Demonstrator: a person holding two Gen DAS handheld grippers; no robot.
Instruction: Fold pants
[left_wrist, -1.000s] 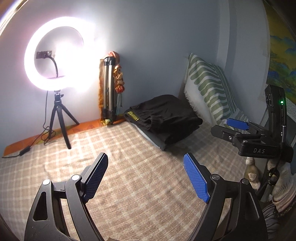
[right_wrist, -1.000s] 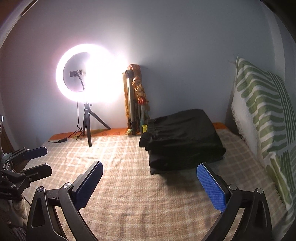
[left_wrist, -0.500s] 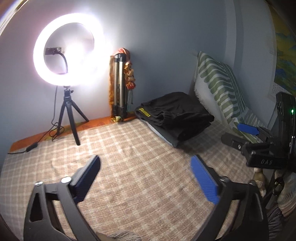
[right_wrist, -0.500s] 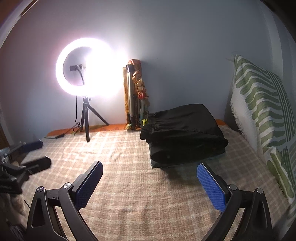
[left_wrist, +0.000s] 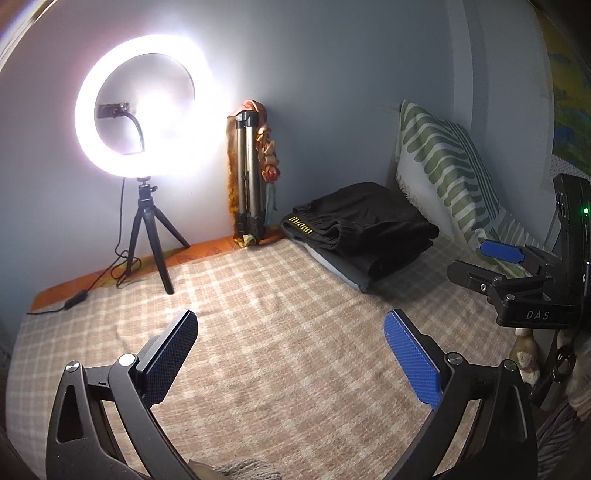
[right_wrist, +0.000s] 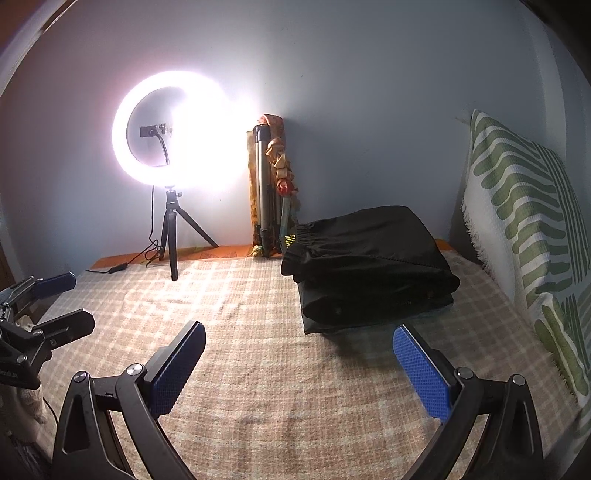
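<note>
A stack of folded black pants (left_wrist: 364, 230) lies at the far right of the checked bed cover (left_wrist: 280, 332), near the wall; it also shows in the right wrist view (right_wrist: 373, 269). My left gripper (left_wrist: 290, 350) is open and empty, held above the cover well short of the stack. My right gripper (right_wrist: 299, 362) is open and empty, just in front of the stack. Each gripper shows at the edge of the other's view: the right gripper (left_wrist: 491, 258), the left gripper (right_wrist: 62, 299).
A lit ring light on a small tripod (left_wrist: 147, 206) stands at the back left, its cable (left_wrist: 74, 299) trailing along the edge. A folded tripod (left_wrist: 249, 177) leans on the wall. A green-striped pillow (right_wrist: 528, 236) stands at the right.
The left gripper has swung slightly, so the ring light and pants shifted in its view. The right gripper has moved a little closer to the stack. Both stay open.
</note>
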